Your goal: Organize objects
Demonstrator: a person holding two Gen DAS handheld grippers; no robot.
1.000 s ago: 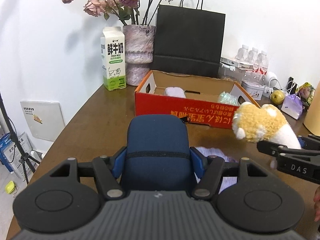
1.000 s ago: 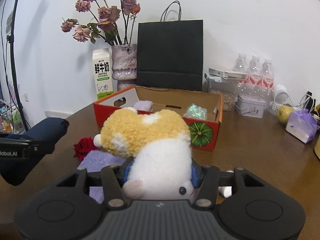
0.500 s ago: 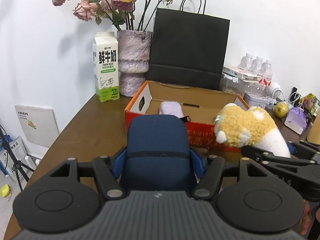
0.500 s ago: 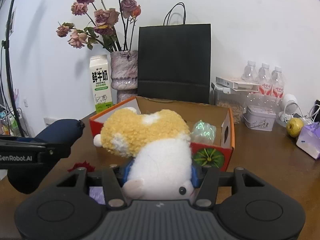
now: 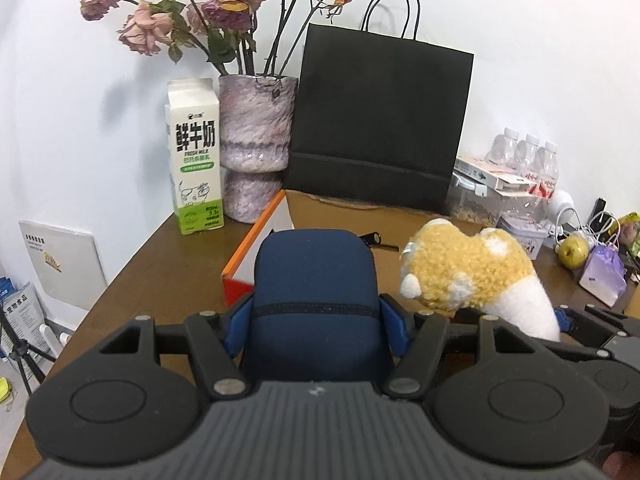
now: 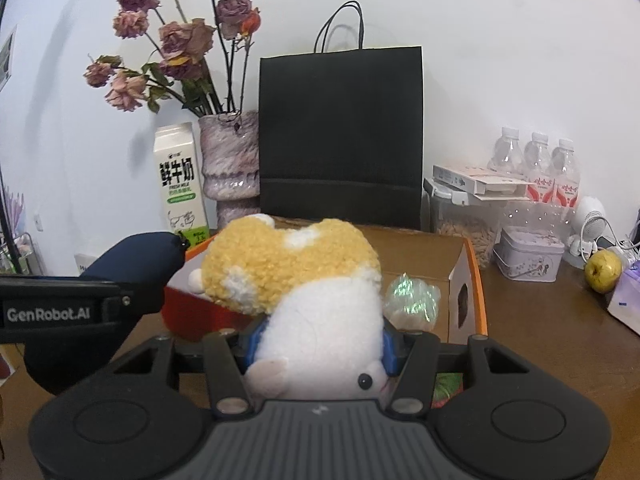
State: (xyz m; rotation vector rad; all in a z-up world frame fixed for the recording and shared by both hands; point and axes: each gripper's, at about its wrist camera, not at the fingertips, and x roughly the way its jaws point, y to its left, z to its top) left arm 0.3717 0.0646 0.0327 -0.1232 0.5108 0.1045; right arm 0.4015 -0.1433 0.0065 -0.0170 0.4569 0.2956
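Worktop (image 5: 152, 264): your box (image 5: 256, 240) has drawn nearer, at 12 o'clock.
Left gripper (image 5: 316, 316): clamps navy pouch (image 5: 316, 280).
Right gripper (image 6: 320, 344): clamps plush toy (image 6: 304, 280); you're near drop-off.

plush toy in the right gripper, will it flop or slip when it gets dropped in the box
The plush toy looks soft: its white body bulges between the right gripper pads, so it likely squashes rather than slips. Its yellow head leans over to one side beyond the grip, so it probably flops. It seems light and should land in the cardboard box without rolling far.
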